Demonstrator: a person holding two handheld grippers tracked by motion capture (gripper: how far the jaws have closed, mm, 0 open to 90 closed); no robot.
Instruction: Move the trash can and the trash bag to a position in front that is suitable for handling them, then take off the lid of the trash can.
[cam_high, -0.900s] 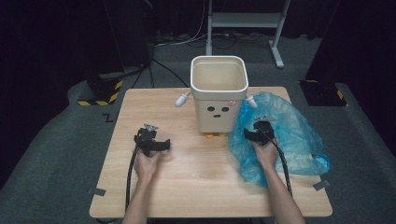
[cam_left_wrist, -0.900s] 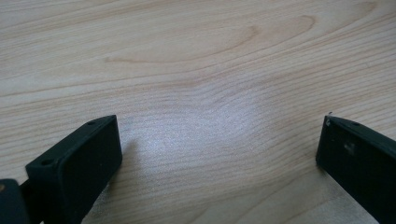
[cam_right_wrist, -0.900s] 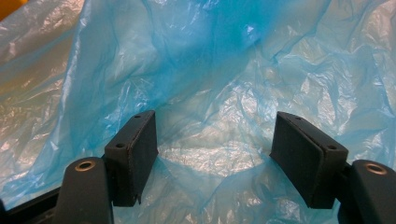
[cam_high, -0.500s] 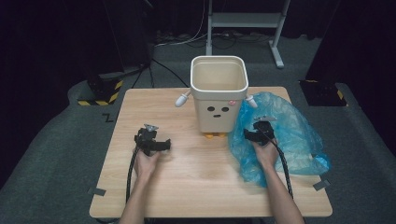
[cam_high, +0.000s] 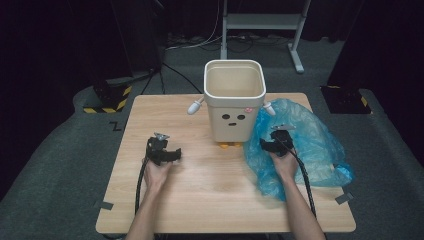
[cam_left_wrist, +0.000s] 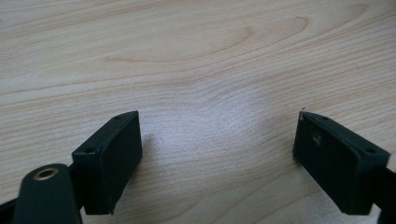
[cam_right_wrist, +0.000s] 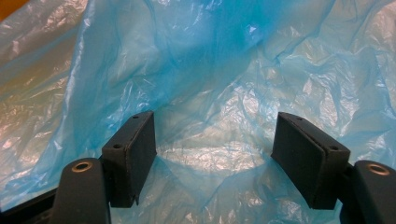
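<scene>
Overhead, one rectangular desk (cam_high: 200, 200) of pale wood with wavy grain carries one cream plastic bin (cam_high: 234, 100), square-mouthed and tapering downward. Its front wall bears two dark dots and a short dash like a face. Two small white stubs project from its sides, at 9 and 3 o'clock of the rim, and orange feet show beneath it.

At 4 o'clock of the bin lies one blue plastic bag (cam_high: 310, 145): thin, translucent, glossy film, heavily crumpled, spread flat on the desk's right half and touching the bin's right side.

Two black gripping tools are in view, one per hand. The right hand-held gripper (cam_high: 272, 141) sits over the bag's left part. In the right gripper view its two block-shaped matte jaws stand wide apart just above the wrinkled bag (cam_right_wrist: 224, 84), gripping nothing; whether the tips touch the film cannot be told.

The left hand-held gripper (cam_high: 161, 150) lies at 8 o'clock of the bin, well apart from it, over bare wood. In the left gripper view its jaws are likewise spread wide, with nothing but desk (cam_left_wrist: 196, 70) between them.

One black cable trails from each tool toward the desk's near edge.
</scene>
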